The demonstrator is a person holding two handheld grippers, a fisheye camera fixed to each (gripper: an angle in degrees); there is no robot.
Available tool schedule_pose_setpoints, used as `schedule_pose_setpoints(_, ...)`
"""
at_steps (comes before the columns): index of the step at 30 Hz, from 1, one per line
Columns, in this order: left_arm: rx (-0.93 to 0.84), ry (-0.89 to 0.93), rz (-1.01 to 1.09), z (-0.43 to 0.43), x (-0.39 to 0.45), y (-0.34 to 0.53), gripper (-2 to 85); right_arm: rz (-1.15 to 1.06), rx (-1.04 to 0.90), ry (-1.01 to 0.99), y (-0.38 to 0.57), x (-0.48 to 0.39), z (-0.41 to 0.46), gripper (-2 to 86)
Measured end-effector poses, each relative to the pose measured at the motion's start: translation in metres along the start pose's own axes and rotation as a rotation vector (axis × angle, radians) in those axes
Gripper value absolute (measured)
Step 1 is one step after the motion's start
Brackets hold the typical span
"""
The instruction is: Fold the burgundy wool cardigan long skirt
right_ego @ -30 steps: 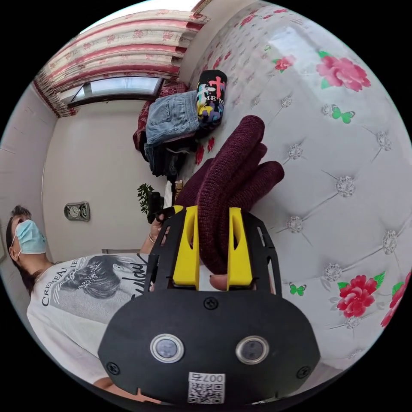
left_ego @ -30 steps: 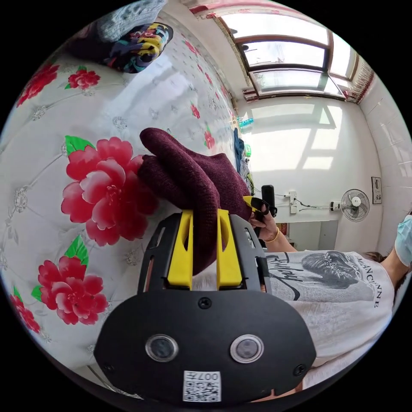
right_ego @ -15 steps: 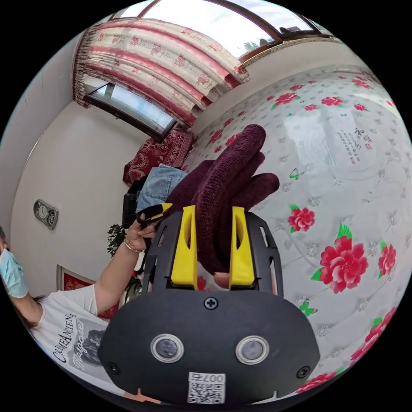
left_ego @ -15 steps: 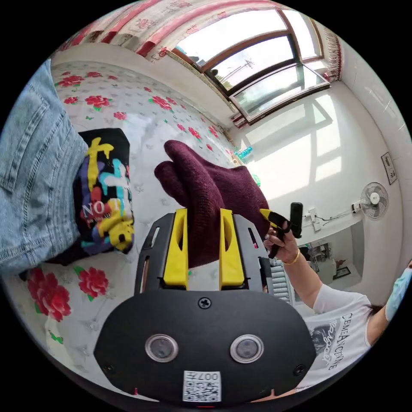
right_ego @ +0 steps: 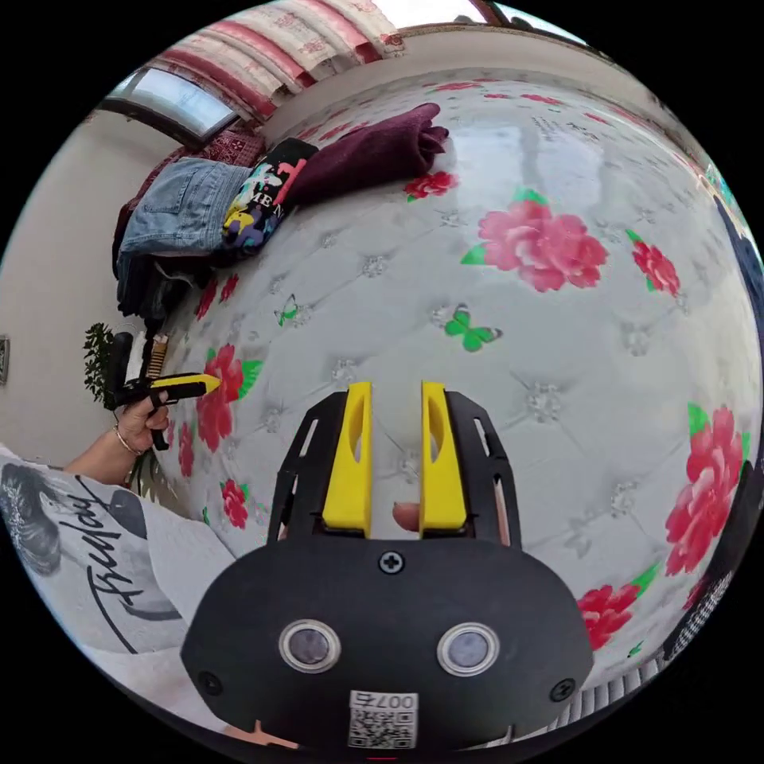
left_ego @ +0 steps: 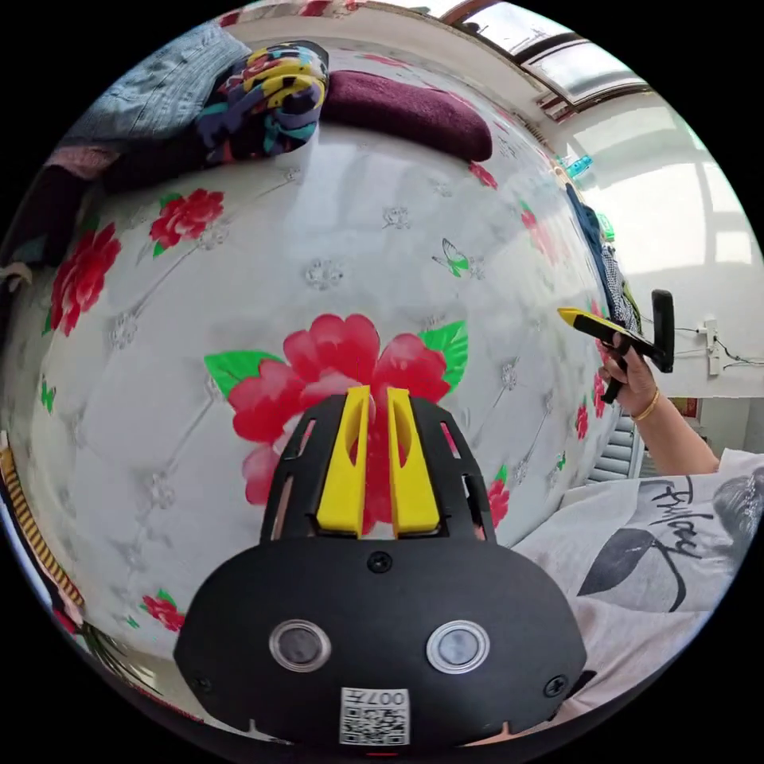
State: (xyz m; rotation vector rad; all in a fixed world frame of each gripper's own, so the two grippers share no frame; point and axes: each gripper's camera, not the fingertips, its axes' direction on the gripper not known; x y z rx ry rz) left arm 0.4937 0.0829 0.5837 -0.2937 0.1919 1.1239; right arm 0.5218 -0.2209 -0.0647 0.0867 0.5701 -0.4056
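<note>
In the left gripper view the folded burgundy skirt (left_ego: 406,111) has its near end tucked behind the printed black garment (left_ego: 267,87), and the denim pile (left_ego: 151,87) is cut off by the picture's edge. In the right gripper view the dark clothes (right_ego: 147,290) under the denim are too shadowed to tell apart. The person's shirt (right_ego: 79,541) runs out of the picture.
</note>
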Motion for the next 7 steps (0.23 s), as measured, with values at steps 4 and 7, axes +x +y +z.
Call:
schedule_pose_setpoints(4, -0.040, -0.006, -0.106, 0.012, 0.034, 0.043, 1.5, 0.177, 0.045, 0.174, 0.056, 0.077, -0.062, 7.7)
schedule_pose_setpoints(7, -0.063, -0.110, -0.115, 0.020, 0.063, 0.051, -0.3, 0.384, 0.133, 0.291, 0.096, 0.143, -0.115, 8.5)
